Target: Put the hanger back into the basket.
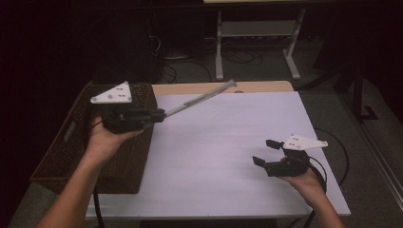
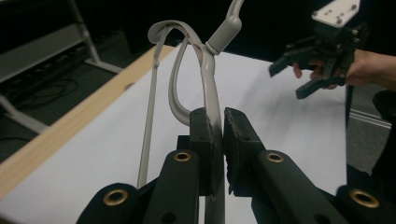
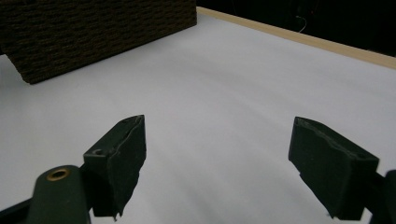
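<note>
High view — left gripper (image 1: 159, 114) clamps a grey rod (image 1: 199, 98) pointing to two o'clock above the table (image 1: 223, 142), beside the wicker basket (image 1: 62, 152). Left gripper view: jaws pinch its stem. Right gripper view — right gripper (image 3: 217, 158) spread, empty.

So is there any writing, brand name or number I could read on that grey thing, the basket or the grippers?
None can be read.
The grey hanger clamped in the left gripper bears no print.
The wicker basket has no label.
The open right gripper and its grey plate show holes and screws, no lettering.
The white table is blank.
</note>
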